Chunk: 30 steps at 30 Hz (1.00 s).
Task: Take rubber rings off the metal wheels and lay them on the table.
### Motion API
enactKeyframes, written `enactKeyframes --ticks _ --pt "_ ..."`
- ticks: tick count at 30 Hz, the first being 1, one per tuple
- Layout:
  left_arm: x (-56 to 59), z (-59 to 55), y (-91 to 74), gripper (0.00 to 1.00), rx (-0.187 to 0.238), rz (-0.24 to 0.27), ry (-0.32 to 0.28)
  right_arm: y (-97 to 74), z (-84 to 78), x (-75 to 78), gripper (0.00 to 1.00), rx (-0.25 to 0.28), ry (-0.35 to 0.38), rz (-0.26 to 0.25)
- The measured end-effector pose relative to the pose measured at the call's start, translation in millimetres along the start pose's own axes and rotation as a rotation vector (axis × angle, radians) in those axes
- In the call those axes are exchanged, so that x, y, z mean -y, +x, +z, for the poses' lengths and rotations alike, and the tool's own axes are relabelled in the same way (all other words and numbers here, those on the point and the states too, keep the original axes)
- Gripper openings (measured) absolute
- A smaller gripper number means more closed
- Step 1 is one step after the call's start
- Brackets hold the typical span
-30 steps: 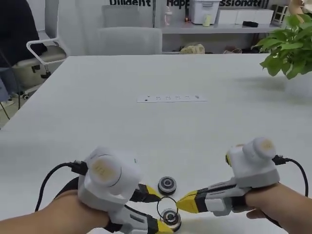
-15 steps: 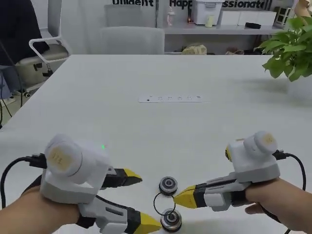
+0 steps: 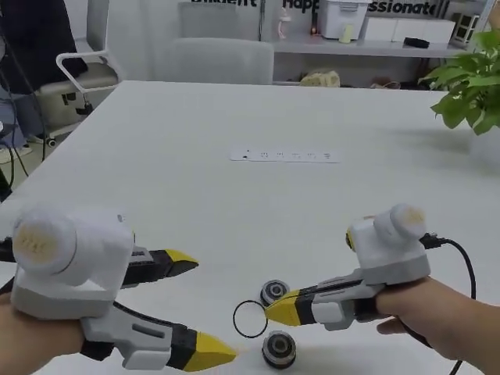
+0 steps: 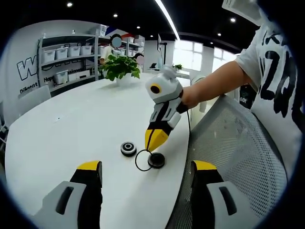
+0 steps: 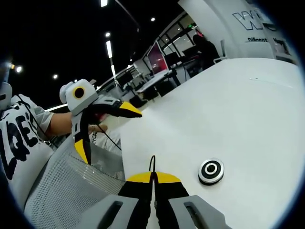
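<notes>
Moved since a second ago: my left gripper (image 3: 195,307) has let go of the near wheel and backed off to the left, and the rubber ring has come away from that wheel with my right gripper (image 3: 269,312).
Right jaws: clenched tip to tip on the rubber ring (image 3: 234,319), pinching it at its edge. In the right gripper view a thin black strand of it runs out from between my tips.
Left jaws: released and spread wide, with nothing between them, well to the left of the ring and both wheels.
Rubber ring: hangs out from my right tips toward my left gripper, clear of both wheels. I cannot tell whether it already rests on the table (image 3: 234,203) or floats just over it.
Wheels: one wheel (image 3: 273,291) sits just beyond my right tips, and the other wheel (image 3: 279,348) sits just on my own side of them. Both lie flat on the table, near each other but apart.
Done: as I judge it, one ring is off its wheel.
Left to do: that ring is not yet laid down and let go, so opening my right jaws over bare table comes next. Whether either wheel carries another ring is too small to tell. If one does, it wants the same treatment.
</notes>
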<state>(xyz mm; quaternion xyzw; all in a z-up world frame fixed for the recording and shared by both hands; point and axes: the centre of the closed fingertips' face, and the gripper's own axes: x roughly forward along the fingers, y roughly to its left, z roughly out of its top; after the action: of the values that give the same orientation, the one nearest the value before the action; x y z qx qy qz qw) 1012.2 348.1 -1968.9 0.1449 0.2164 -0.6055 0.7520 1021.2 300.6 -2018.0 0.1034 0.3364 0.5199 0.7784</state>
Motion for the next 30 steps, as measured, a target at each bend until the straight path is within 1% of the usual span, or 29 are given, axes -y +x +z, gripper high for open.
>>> enactKeyframes --ticks 2,9,12,16,23,30 --pt "-2.6 -3.5 -4.6 0.74 0.001 0.017 -0.01 3.6 0.6 1.8 0.0 -0.001 0.001 -0.002" --pt "-6.0 -10.6 -9.8 0.74 -0.001 0.04 -0.029 15.4 -2.1 7.3 0.0 -0.015 0.001 -0.021" --pt "-4.7 -11.1 -10.1 0.75 0.007 0.036 -0.043 19.4 -4.5 8.1 0.0 -0.024 0.004 -0.022" --pt "-2.6 -14.9 -9.4 0.75 -0.008 0.033 -0.049 24.5 -8.1 8.5 0.0 -0.039 -0.001 -0.026" --pt "-0.6 -17.8 -8.8 0.74 -0.017 0.026 -0.063 33.1 -16.3 15.6 0.0 -0.068 -0.007 -0.056" --pt "-1.0 -20.9 -9.4 0.73 -0.026 0.024 -0.076 35.9 -19.6 18.3 0.0 -0.083 -0.031 -0.075"
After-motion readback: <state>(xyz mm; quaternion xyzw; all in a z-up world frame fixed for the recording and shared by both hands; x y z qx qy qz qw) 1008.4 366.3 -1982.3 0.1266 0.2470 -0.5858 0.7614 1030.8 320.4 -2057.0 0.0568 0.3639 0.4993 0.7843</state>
